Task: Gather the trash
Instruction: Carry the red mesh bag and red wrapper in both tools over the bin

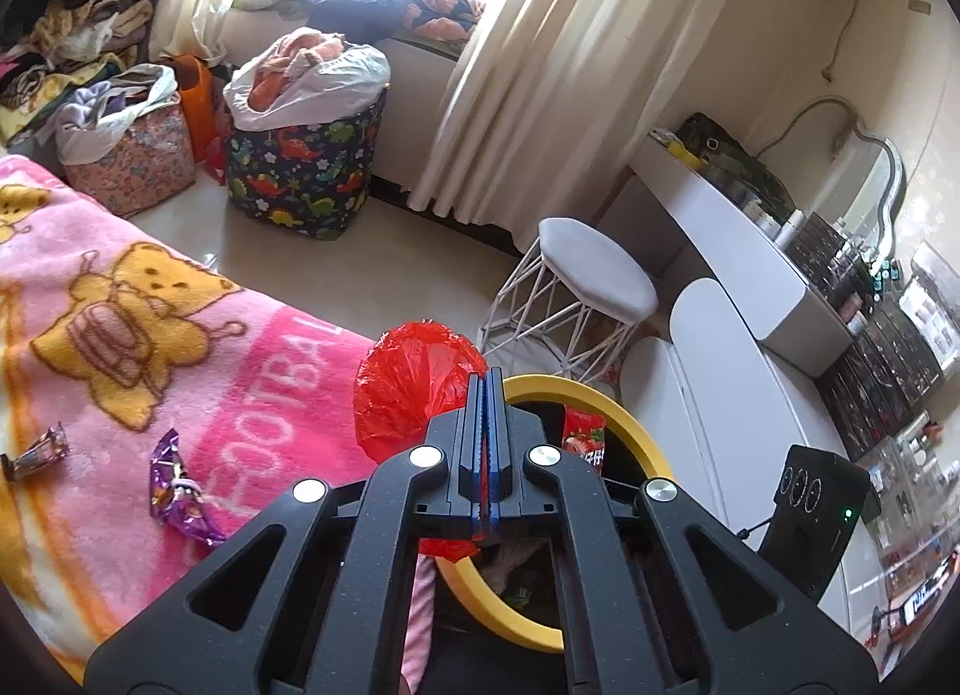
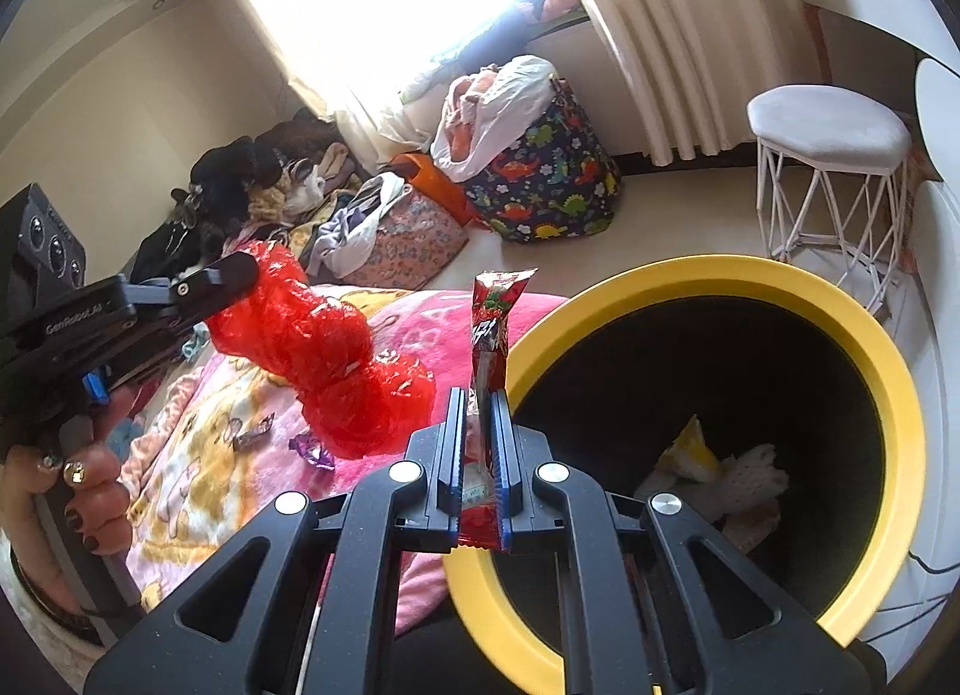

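My left gripper (image 1: 486,380) is shut on a crumpled red plastic bag (image 1: 411,392), held over the bed edge beside the yellow-rimmed black trash bin (image 1: 645,443). The right wrist view shows that left gripper (image 2: 243,269) and the hanging bag (image 2: 336,359). My right gripper (image 2: 478,395) is shut on a red snack wrapper (image 2: 492,323), upright at the bin's rim (image 2: 708,275); the wrapper also shows in the left wrist view (image 1: 585,440). A purple wrapper (image 1: 180,485) and a brown wrapper (image 1: 39,452) lie on the pink blanket (image 1: 150,335).
Trash (image 2: 720,473) lies in the bin. A white wire stool (image 1: 576,299) stands behind it, a white dresser (image 1: 738,251) to the right. Dinosaur-print (image 1: 306,167) and floral (image 1: 129,155) laundry bags stand on the floor by the curtains.
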### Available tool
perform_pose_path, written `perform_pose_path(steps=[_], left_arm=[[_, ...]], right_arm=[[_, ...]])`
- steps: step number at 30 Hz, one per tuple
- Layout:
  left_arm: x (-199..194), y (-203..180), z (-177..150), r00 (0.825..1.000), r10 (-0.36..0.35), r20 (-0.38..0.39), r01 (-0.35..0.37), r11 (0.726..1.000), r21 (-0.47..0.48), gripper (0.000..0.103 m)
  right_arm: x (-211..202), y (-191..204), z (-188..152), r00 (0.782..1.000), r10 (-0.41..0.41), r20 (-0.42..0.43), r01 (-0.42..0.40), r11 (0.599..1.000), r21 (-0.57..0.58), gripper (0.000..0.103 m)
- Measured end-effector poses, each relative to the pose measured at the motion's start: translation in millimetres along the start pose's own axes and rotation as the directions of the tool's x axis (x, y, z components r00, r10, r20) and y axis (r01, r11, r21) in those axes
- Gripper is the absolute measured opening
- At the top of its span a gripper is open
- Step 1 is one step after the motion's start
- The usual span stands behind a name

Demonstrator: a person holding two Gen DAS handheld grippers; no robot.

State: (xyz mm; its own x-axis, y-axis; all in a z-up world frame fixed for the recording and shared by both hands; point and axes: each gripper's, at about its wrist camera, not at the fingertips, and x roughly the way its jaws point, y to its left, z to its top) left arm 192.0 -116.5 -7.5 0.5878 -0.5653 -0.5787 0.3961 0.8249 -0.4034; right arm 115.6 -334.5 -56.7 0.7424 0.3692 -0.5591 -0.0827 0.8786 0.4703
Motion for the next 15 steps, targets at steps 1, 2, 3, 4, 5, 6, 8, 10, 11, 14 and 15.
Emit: perform_pose_path(steps=[1,2,3,4,5,6,8,10,11,14,15], left_arm=[[1,-3,-1,1.0,-0.004,-0.002,0.004,1.0,0.004,0.0],[2,-4,-1,1.0,-0.006,-0.003,0.006,1.0,0.006,0.0],[3,-7,-1,1.0,-0.008,-0.005,0.008,1.0,0.009,0.0],[4,-9,-2,1.0,-0.011,-0.007,0.011,1.0,0.013,0.0],[4,-11,-2,1.0,-0.012,-0.009,0.012,1.0,0.016,0.0],[5,-12,-3,1.0,-0.014,-0.011,0.015,1.0,0.019,0.0],[6,-16,-4,1.0,-0.02,-0.016,0.021,0.999,0.027,0.0],[8,-21,-6,0.999,-0.024,-0.022,0.025,0.999,0.036,0.0],[10,-22,-6,0.999,-0.025,-0.024,0.026,0.999,0.038,0.0],[12,-27,-10,0.999,-0.031,-0.036,0.032,0.998,0.047,0.0],[13,-29,-11,0.999,-0.033,-0.038,0.034,0.998,0.049,0.0]], right_arm=[[-1,-2,0,1.0,-0.004,0.004,0.003,1.0,0.005,0.008],[-3,-4,0,1.0,-0.005,0.006,0.005,1.0,0.008,0.008],[-3,-7,1,1.0,-0.006,0.007,0.006,1.0,0.012,0.008],[-5,-9,2,1.0,-0.01,0.011,0.01,1.0,0.018,0.008],[-5,-11,2,1.0,-0.011,0.013,0.011,1.0,0.021,0.008],[-6,-14,3,1.0,-0.013,0.016,0.012,1.0,0.025,0.008],[-9,-19,5,1.0,-0.018,0.021,0.017,0.999,0.033,0.008],[-10,-23,6,0.999,-0.025,0.026,0.023,0.999,0.043,0.008],[-11,-26,7,0.999,-0.028,0.028,0.027,0.999,0.047,0.008],[-12,-32,7,0.999,-0.04,0.031,0.038,0.997,0.063,0.008],[-12,-34,6,0.999,-0.044,0.03,0.042,0.997,0.068,0.008]])
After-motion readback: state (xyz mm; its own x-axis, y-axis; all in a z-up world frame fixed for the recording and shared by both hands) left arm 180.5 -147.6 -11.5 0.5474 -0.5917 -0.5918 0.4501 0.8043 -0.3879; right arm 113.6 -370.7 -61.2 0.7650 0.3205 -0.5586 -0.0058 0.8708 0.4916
